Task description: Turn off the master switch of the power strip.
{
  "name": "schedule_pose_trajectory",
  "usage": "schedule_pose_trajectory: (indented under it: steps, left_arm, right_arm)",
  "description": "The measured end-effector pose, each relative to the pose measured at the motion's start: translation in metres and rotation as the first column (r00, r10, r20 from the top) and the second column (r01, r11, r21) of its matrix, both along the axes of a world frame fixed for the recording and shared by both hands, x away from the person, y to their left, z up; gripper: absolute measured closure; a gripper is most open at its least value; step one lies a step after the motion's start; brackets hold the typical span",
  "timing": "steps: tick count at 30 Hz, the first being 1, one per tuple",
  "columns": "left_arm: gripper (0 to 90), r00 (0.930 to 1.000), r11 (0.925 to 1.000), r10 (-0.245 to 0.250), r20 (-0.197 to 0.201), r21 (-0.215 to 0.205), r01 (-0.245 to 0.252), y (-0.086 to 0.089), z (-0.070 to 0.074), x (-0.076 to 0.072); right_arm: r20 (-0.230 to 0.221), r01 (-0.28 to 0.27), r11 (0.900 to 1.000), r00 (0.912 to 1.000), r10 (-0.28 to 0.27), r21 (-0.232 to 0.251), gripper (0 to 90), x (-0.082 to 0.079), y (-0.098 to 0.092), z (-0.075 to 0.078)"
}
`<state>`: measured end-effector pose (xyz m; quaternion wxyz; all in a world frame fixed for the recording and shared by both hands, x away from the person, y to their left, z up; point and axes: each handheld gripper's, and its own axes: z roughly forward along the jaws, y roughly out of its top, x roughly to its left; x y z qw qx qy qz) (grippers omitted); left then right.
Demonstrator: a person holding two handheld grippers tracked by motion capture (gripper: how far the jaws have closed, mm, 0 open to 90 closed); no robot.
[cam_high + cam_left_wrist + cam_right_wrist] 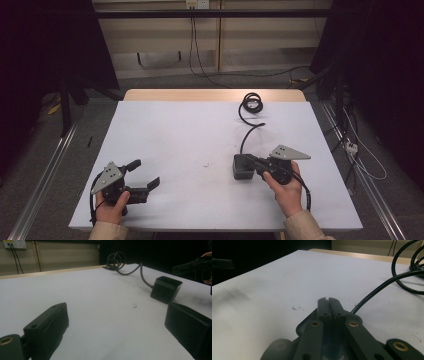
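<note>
A black box-shaped power block [242,168] [166,288] lies right of the table's middle. Its black cable [248,131] [382,286] runs back to a coil [251,102] [116,261] near the far edge. My right gripper [250,160] [328,301] lies over the block's top with its two jaws pressed flat together and nothing visible between them. It also appears far off in the left gripper view [197,266]. My left gripper [142,176] [117,322] rests near the front left of the table. Its jaws stand wide apart, with bare table between them.
The white table top [175,135] has a wooden strip along its far edge [210,95]. A small dark smudge [205,164] [135,306] [297,308] marks the middle. Cables hang from a wall socket [196,4] and trail over the floor at the right.
</note>
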<state>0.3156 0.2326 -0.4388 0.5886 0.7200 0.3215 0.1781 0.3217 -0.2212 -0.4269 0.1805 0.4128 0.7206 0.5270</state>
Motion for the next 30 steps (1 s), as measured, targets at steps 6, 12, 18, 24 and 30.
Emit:
schedule_pose_trajectory:
  steps: [6,12,18,24,30]
  left_arm:
    - [4.8,1.0,1.0,-0.003,-0.002,0.006,0.003,-0.0001,0.0002,0.0]
    - [4.8,1.0,1.0,-0.003,-0.003,0.004,0.003,-0.0003,0.0002,0.0]
    - [4.8,1.0,1.0,-0.003,-0.001,0.002,0.003,-0.0002,0.0004,-0.0001]
    - [4.8,1.0,1.0,-0.004,-0.001,0.0,0.004,0.0,0.0004,0.0]
    - [4.8,1.0,1.0,-0.004,-0.002,0.001,0.004,-0.0001,0.0004,0.0]
  right_arm:
    - [-0.006,0.0,1.0,1.0,0.0,0.0,89.7,0.0,-0.0001,-0.0002]
    - [-0.015,-0.015,1.0,0.9998,0.015,-0.006,90.0,-0.0004,0.0009,-0.0004]
    - [-0.027,-0.026,1.0,0.9993,0.025,-0.017,90.0,-0.001,0.0029,-0.0007]
    - [-0.03,-0.034,0.999,0.999,0.033,-0.024,90.0,-0.0013,0.0043,-0.001]
    - [-0.04,-0.032,0.999,0.9987,0.031,-0.031,90.0,-0.001,0.0041,-0.002]
